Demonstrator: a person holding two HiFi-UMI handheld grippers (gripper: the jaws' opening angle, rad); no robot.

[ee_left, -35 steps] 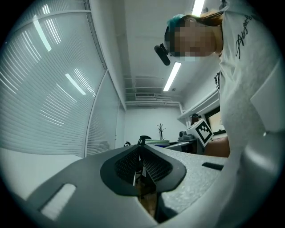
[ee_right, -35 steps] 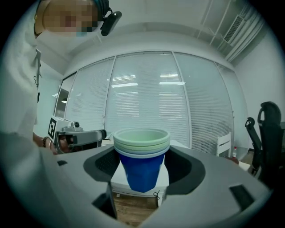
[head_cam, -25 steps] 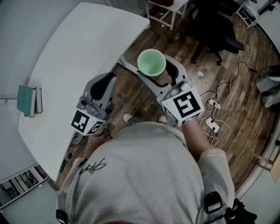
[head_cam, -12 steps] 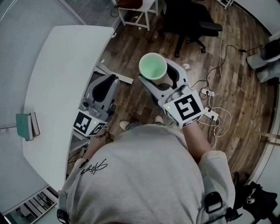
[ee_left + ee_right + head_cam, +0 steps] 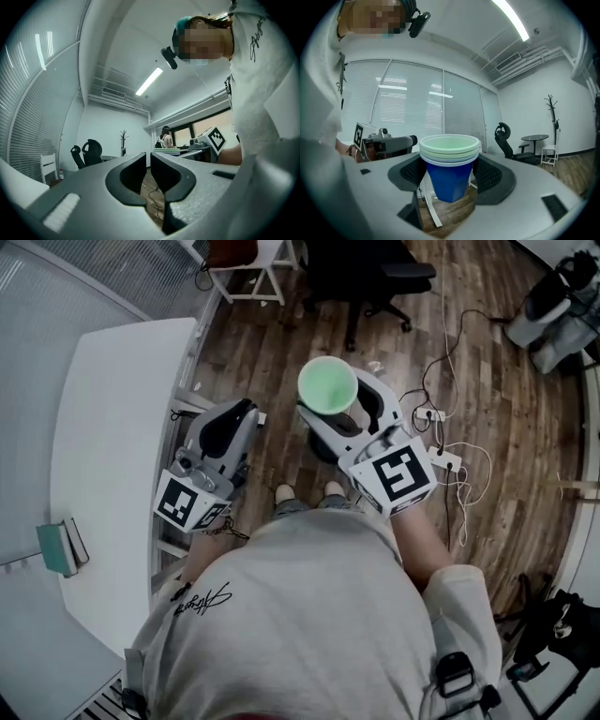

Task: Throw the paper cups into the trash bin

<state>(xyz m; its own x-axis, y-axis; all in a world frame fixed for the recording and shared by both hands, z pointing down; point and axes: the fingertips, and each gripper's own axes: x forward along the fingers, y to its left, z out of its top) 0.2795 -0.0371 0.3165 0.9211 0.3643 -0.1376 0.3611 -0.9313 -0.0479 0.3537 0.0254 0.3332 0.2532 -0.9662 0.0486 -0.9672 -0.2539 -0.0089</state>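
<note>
A stack of nested paper cups, blue outside with pale green rims, stands upright between the jaws of my right gripper, which is shut on it. From the head view the cups show as a green round mouth held over the wood floor, in front of the right gripper. My left gripper hangs beside the white table edge with its jaws nearly together and nothing between them; the left gripper view shows the same left gripper. No trash bin is in view.
A white curved table lies to the left, with books on it. A black office chair stands ahead, cables and a power strip lie on the floor at right. A white side table is at the top.
The person has turned away from the table: it has slid left and down in the head view. The right gripper keeps the cups, now over open floor. The left gripper keeps its pose.
</note>
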